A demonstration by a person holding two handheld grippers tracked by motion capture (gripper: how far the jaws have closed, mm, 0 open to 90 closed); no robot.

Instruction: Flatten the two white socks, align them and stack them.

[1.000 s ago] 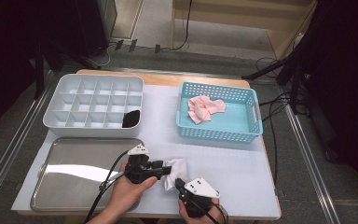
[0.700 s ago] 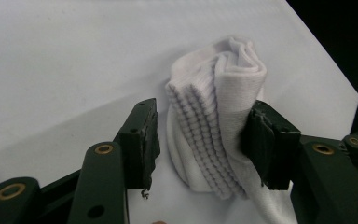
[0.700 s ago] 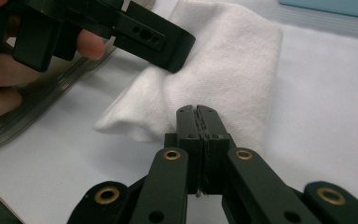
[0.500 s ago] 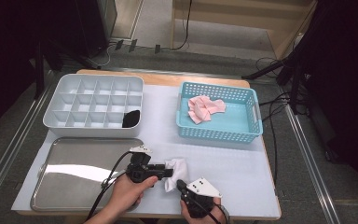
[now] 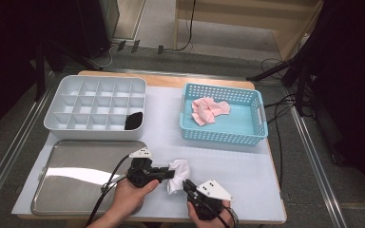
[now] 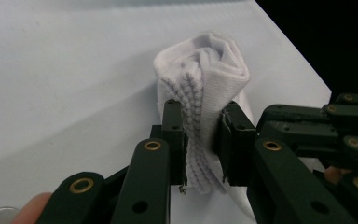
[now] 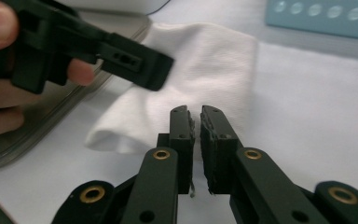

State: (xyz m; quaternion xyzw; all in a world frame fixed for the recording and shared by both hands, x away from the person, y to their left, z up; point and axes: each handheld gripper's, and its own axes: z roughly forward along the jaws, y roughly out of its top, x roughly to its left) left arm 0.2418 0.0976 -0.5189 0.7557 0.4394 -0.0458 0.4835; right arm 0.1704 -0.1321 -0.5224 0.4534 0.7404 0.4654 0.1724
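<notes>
Overhead, white table cover — steel tray front-left — dark surroundings.

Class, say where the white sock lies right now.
In the high view, the white sock lies near the table's front edge, right of the metal tray, pinched by the left claw.

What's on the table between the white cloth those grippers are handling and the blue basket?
Nothing: the high view shows bare white table cover between white cloth and blue basket.
</notes>
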